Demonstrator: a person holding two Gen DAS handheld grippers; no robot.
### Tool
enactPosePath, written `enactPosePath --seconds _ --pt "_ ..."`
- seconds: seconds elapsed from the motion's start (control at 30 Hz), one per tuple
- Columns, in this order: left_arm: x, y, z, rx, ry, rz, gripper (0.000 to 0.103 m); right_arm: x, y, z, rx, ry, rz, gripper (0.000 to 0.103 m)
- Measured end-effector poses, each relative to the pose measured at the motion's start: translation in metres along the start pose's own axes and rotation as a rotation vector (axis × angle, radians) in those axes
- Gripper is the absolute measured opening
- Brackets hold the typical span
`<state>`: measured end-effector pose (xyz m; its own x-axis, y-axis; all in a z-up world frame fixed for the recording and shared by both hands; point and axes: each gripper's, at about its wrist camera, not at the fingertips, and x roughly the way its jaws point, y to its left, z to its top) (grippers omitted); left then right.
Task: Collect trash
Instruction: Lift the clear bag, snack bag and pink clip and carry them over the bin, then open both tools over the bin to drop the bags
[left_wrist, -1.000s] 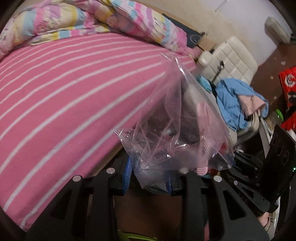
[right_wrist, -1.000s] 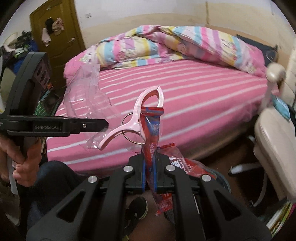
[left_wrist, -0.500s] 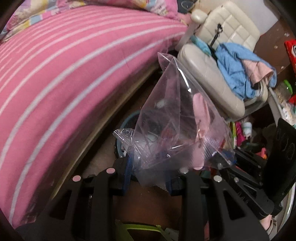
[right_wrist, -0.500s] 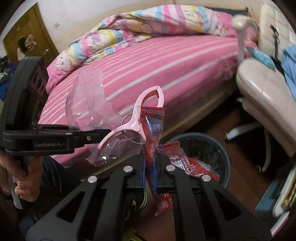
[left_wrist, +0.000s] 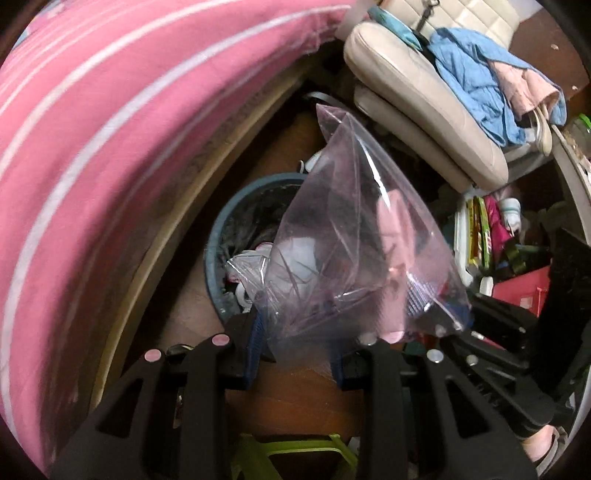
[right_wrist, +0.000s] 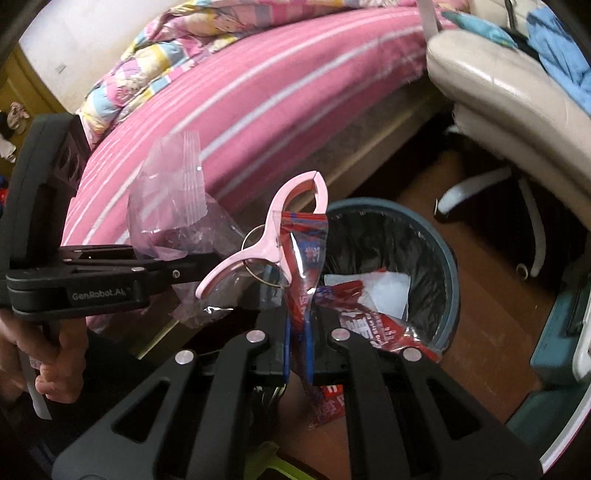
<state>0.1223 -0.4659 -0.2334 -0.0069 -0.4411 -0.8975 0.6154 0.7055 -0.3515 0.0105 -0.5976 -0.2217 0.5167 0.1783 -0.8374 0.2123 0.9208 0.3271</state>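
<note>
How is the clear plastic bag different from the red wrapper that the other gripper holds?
The clear plastic bag is see-through and unprinted; the red wrapper is red with print. The bag is wide and puffed; the wrapper is a narrow strip with a pink clip on it. Both are pinched in a gripper near the blue bin.

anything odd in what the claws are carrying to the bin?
Yes: a pink clothes peg is still clipped to the red snack wrapper in the right claw, above the trash bin. A reusable peg looks out of place among trash.
</note>
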Motion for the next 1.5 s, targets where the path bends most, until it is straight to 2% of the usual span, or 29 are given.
enactPosePath --seconds 0.17,0.4,0.7,0.9,1.2,1.27,1.37,1.5 --pt "0.026 0.008 0.005 -0.009 0.055 -0.009 0.029 0.022 -0.016 -0.009 0.047 0.041 -0.017 0.006" --pt "0.069 0.016 0.009 0.013 0.142 0.020 0.030 0.052 -0.027 -0.014 0.079 0.097 -0.051 0.006" --pt "0.103 0.013 0.017 0.053 0.191 0.043 0.033 0.081 -0.040 -0.013 0.098 0.137 -0.108 0.006" --pt "0.124 0.015 0.017 0.059 0.236 0.049 0.039 0.096 -0.050 -0.012 0.118 0.163 -0.129 0.007" --pt "0.155 0.022 0.023 0.056 0.285 0.024 0.046 0.118 -0.059 -0.013 0.142 0.191 -0.150 0.015" --pt "0.161 0.026 0.022 0.048 0.298 0.019 0.053 0.124 -0.062 -0.014 0.152 0.200 -0.155 0.016" --pt "0.169 0.032 0.021 0.042 0.311 0.024 0.057 0.128 -0.065 -0.016 0.160 0.205 -0.171 0.032" --pt "0.173 0.041 0.019 0.026 0.317 0.012 0.063 0.127 -0.072 -0.020 0.191 0.188 -0.212 0.063"
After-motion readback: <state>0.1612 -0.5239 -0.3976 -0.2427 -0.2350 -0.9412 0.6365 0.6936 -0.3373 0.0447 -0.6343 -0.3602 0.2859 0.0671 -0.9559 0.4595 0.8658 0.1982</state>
